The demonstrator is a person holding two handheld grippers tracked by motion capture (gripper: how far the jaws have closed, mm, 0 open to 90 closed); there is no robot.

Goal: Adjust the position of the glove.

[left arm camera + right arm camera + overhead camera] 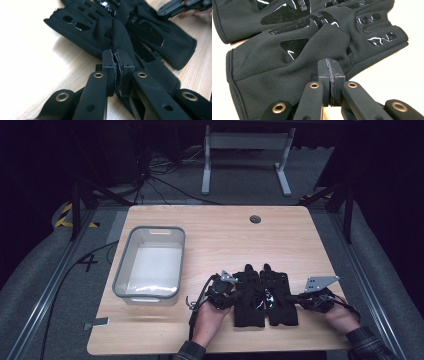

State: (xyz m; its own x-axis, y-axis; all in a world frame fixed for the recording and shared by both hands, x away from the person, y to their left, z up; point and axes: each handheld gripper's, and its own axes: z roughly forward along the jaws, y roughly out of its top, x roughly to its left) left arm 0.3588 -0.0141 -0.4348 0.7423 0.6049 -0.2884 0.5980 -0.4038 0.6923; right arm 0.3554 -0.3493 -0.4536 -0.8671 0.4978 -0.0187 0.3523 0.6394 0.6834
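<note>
High view: two black gloves (265, 295) lie side by side on the bench (220, 235), between both hands.

Left gripper view: left hand-held gripper (117, 58) pinches a fold of the left glove (120, 37).

Right gripper view: right hand-held gripper (330, 65) is clenched at the right glove (287, 65)'s edge; whether it grips fabric, I cannot tell.

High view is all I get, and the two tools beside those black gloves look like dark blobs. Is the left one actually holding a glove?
Observer: Yes. The left gripper view shows the left gripper with its jaws shut on a raised fold of the left glove.
Visitor: And the right one?
Observer: In the right gripper view, the right gripper has its jaws shut tight against the right glove. I can't tell whether any cloth is caught.
Visitor: Anything odd about the gloves up close?
Observer: Glossy black grip patches shine on the fabric.
</note>
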